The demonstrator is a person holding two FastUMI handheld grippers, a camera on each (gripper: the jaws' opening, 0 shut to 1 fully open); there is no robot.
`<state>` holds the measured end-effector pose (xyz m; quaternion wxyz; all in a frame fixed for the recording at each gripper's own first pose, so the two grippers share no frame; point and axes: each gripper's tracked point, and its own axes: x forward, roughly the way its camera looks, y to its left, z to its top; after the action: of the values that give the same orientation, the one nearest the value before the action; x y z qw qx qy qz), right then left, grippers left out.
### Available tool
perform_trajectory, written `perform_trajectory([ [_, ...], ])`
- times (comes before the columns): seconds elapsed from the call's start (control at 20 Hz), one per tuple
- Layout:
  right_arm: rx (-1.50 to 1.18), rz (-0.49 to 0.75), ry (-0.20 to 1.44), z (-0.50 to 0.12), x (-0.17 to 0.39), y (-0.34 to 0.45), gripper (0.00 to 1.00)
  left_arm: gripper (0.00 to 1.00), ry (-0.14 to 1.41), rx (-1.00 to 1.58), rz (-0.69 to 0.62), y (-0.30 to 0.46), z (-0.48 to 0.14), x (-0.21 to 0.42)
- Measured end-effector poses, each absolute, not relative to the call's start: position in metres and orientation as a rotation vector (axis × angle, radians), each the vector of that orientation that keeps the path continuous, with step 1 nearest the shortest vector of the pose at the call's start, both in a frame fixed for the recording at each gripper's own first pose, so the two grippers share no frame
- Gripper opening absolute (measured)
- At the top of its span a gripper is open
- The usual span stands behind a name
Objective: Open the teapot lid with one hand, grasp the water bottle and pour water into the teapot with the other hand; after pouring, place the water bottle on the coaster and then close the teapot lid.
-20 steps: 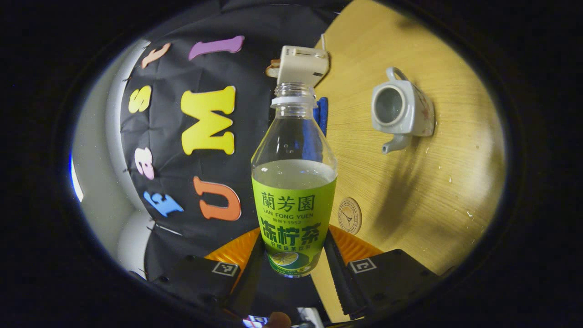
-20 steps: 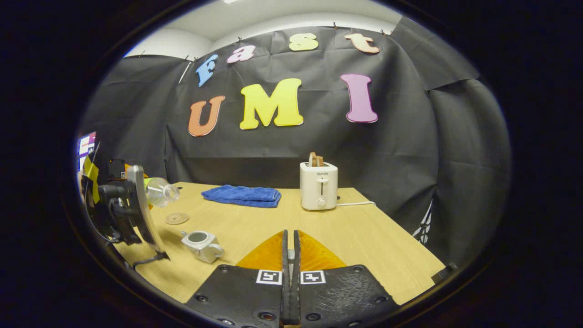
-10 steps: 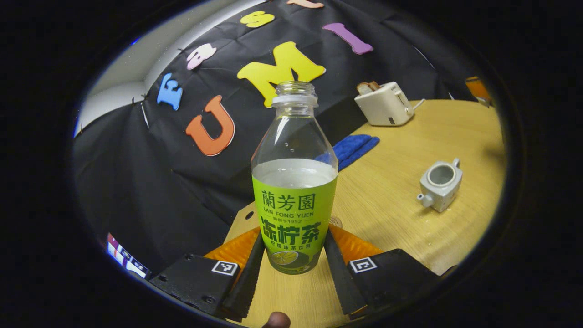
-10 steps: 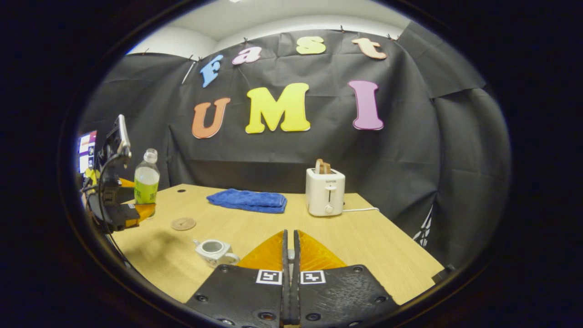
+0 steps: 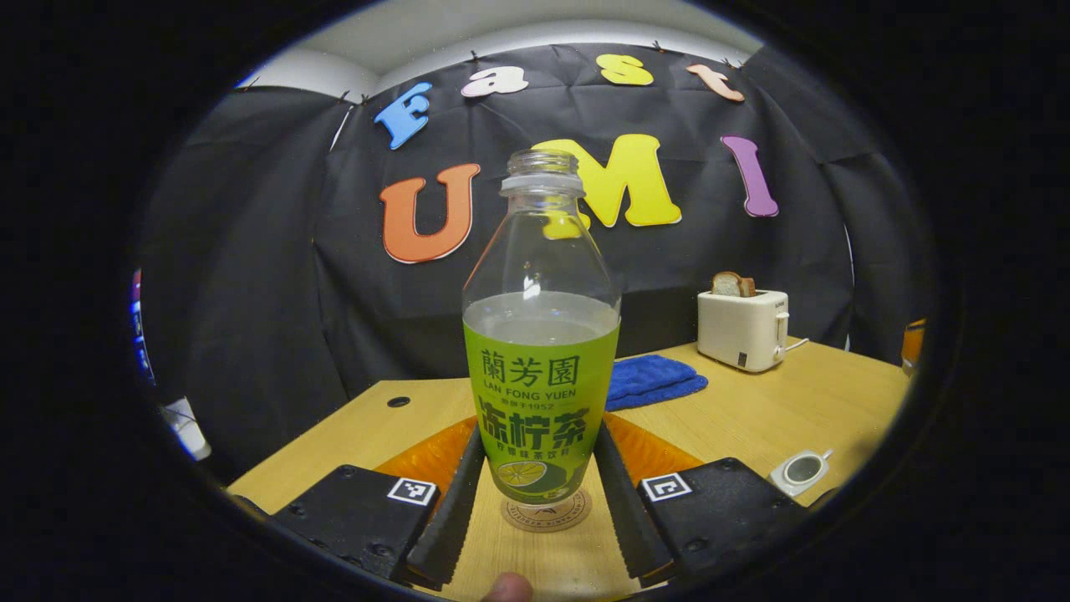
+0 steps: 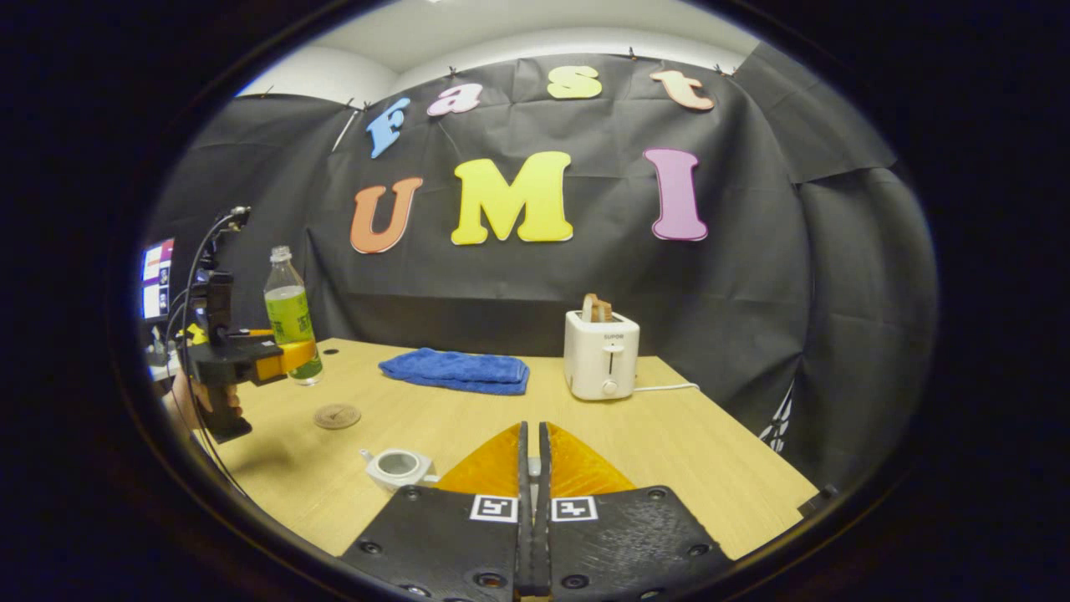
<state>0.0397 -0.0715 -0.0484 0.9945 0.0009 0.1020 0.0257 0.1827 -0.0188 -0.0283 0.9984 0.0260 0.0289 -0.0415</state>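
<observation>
The water bottle (image 5: 542, 351), uncapped and upright, is clamped between both fingers of the left gripper (image 5: 539, 502) in the left gripper view, above the coaster (image 5: 546, 514) on the table (image 5: 777, 410); the lidless teapot (image 5: 801, 471) sits to the right. In the right gripper view, the right gripper (image 6: 532, 510) has its fingers pressed together; whether anything is pinched between them, I cannot tell.

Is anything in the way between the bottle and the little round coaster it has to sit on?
Nothing visible is. The left gripper holds the water bottle upright over the table, and the coaster lies bare, apart from the open teapot.
</observation>
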Motion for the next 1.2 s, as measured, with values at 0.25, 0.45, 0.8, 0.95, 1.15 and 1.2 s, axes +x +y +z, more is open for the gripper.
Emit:
perform_trajectory([
  [0.25,0.004,0.043,0.221,-0.055,0.048,-0.070,0.00,0.75,0.080,-0.008,-0.094,-0.013,-0.049,0.214],
  [0.45,0.007,0.046,0.237,-0.062,0.054,-0.069,0.00,0.75,0.126,-0.027,-0.091,-0.013,-0.068,0.226],
  [0.8,0.012,0.051,0.246,-0.065,0.056,-0.068,0.00,0.76,0.238,-0.031,-0.072,-0.011,-0.101,0.227],
  [0.95,0.013,0.052,0.247,-0.066,0.054,-0.068,0.00,0.76,0.258,-0.044,-0.069,-0.012,-0.108,0.225],
  [1.15,0.013,0.054,0.249,-0.067,0.053,-0.068,0.00,0.78,0.271,-0.024,-0.053,-0.012,-0.116,0.223],
  [1.2,0.013,0.054,0.248,-0.067,0.053,-0.068,0.00,0.79,0.275,-0.023,-0.048,-0.011,-0.116,0.223],
])
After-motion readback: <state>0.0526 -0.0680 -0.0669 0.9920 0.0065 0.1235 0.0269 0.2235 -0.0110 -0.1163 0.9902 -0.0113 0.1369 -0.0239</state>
